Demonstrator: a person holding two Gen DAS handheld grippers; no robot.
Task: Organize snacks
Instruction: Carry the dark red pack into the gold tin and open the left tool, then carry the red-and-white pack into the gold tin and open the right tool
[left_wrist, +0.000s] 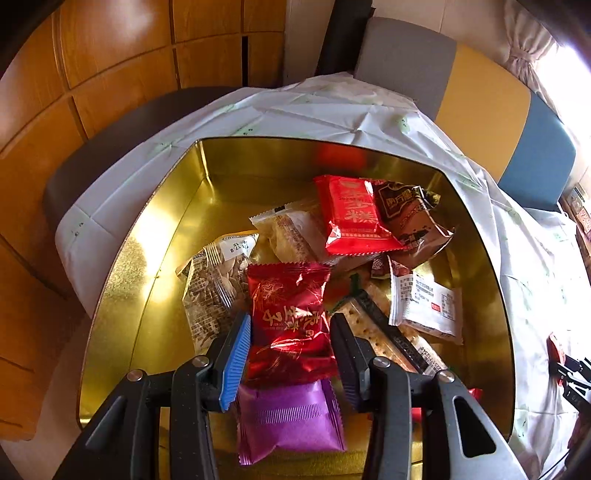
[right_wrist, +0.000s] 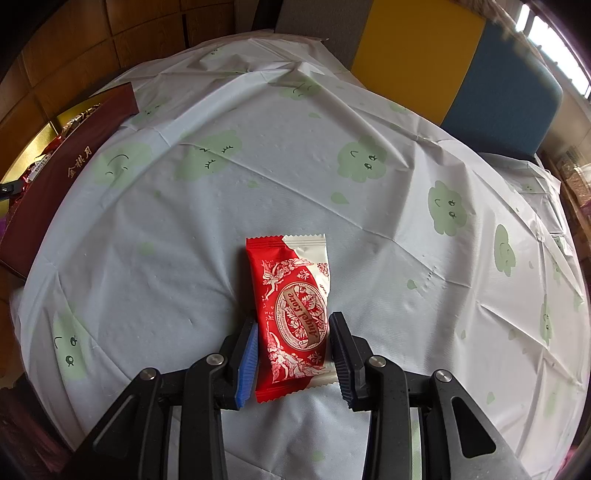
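Note:
In the left wrist view a gold tin (left_wrist: 122, 280) holds several snack packets. My left gripper (left_wrist: 290, 328) is open over the tin, its fingers on either side of a shiny dark red packet (left_wrist: 290, 317) that lies on a purple packet (left_wrist: 291, 421). A red packet (left_wrist: 351, 216) and a brown packet (left_wrist: 410, 218) lie further back. In the right wrist view my right gripper (right_wrist: 293, 339) is open around a red and white "Angel Love" packet (right_wrist: 295, 314) lying flat on the tablecloth (right_wrist: 332, 166). Whether the pads touch it is unclear.
The tin's dark red side (right_wrist: 62, 177) shows at the left of the right wrist view. Grey, yellow and blue chair backs (right_wrist: 417, 48) stand behind the table. Wooden cabinets (left_wrist: 110, 55) are at the left. A clear cracker pack (left_wrist: 388, 332) and a white packet (left_wrist: 424, 302) lie in the tin.

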